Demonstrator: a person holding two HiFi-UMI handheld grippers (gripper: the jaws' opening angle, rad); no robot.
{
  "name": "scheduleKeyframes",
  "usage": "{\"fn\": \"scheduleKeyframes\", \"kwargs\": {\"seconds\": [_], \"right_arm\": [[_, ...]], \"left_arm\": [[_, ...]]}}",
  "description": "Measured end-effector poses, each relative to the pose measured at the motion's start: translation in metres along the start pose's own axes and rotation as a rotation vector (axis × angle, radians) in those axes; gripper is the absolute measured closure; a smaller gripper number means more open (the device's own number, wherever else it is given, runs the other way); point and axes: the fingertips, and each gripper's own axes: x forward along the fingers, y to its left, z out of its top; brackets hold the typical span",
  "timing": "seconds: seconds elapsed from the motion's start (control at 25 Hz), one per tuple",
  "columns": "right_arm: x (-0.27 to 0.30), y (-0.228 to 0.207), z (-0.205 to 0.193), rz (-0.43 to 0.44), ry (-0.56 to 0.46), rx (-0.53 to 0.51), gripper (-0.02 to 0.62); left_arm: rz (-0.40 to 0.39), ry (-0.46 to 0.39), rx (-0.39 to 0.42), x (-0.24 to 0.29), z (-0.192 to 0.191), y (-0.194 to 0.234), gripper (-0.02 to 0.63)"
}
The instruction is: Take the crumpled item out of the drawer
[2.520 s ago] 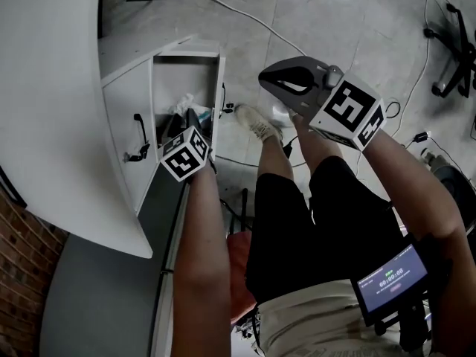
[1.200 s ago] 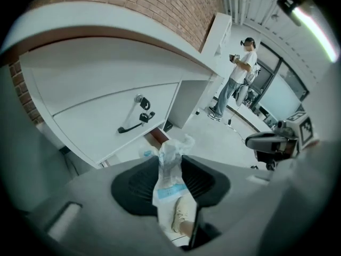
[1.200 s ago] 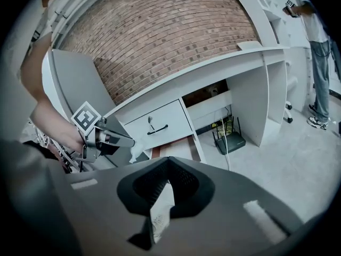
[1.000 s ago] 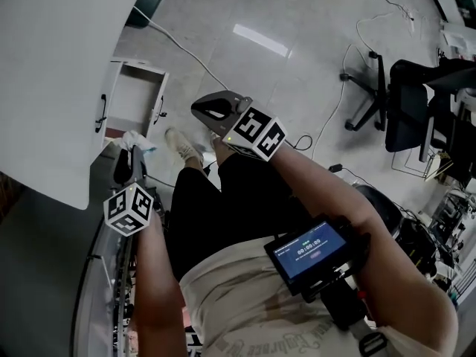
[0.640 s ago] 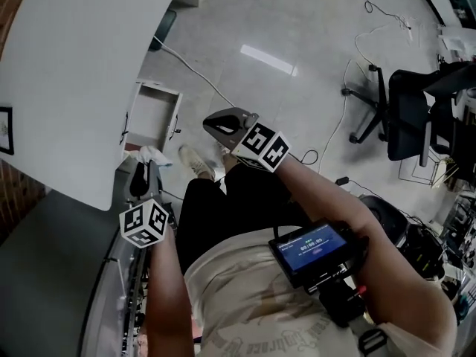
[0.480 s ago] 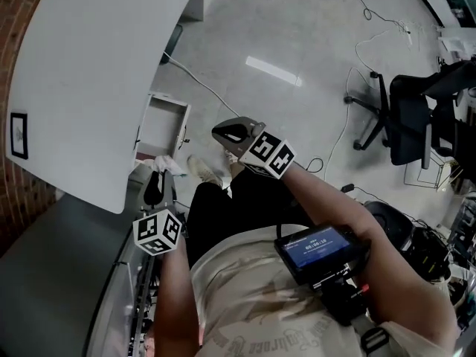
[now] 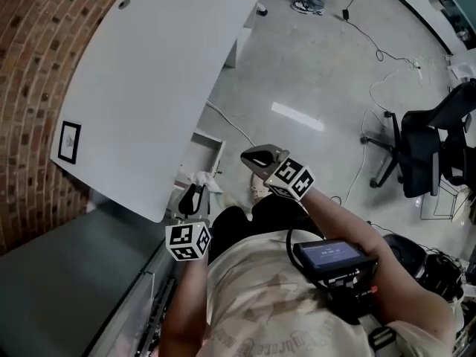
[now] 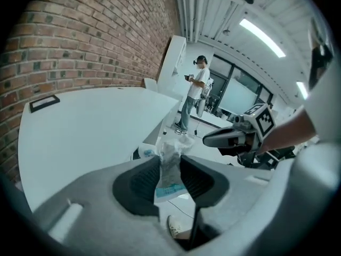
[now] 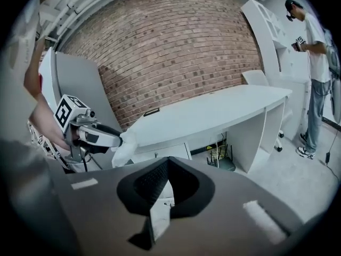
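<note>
My left gripper [image 7: 195,193] is shut on the crumpled item [image 7: 203,179], a white and clear wrapper with blue print. It is held up in the air beside the desk's edge. In the left gripper view the crumpled item [image 8: 170,169] stands pinched between both pads and sticks out past the tips. The white drawer [image 7: 210,146] stands open below, under the white desk [image 7: 149,80]. My right gripper [image 7: 260,157] hovers to the right of the drawer, jaws together with nothing in them. The right gripper view shows the left gripper [image 9: 93,135] with the crumpled item [image 9: 123,145] hanging at its tip.
A brick wall [image 7: 44,65] runs behind the desk. A person [image 8: 194,97] stands far off on the grey floor. A black office chair [image 7: 428,151] and cables [image 7: 230,125] lie to the right. A small screen [image 7: 332,256] is strapped to my right forearm.
The left gripper has come up out of the drawer with the crumpled item and now holds it above the drawer. The head view has risen and swung toward the desk.
</note>
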Motion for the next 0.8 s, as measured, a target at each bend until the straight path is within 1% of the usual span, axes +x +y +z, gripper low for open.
{"fn": "scheduleKeyframes", "kwargs": {"seconds": [0.16, 0.32, 0.4, 0.56, 0.8], "right_arm": [[-0.004, 0.006, 0.033, 0.000, -0.044, -0.051, 0.588], [-0.013, 0.019, 0.056, 0.001, -0.079, -0.087, 0.588], [-0.014, 0.024, 0.069, 0.004, -0.096, -0.115, 0.588], [-0.024, 0.032, 0.085, 0.007, -0.117, -0.148, 0.588], [-0.042, 0.047, 0.107, 0.026, -0.158, -0.212, 0.588]], "left_arm": [[-0.002, -0.068, 0.040, -0.014, 0.032, 0.006, 0.482], [0.001, -0.113, 0.064, -0.035, 0.049, 0.007, 0.482], [0.009, -0.137, 0.074, -0.045, 0.055, 0.011, 0.482], [0.023, -0.165, 0.119, -0.067, 0.060, 0.008, 0.482], [0.043, -0.209, 0.133, -0.091, 0.070, 0.003, 0.485]]}}
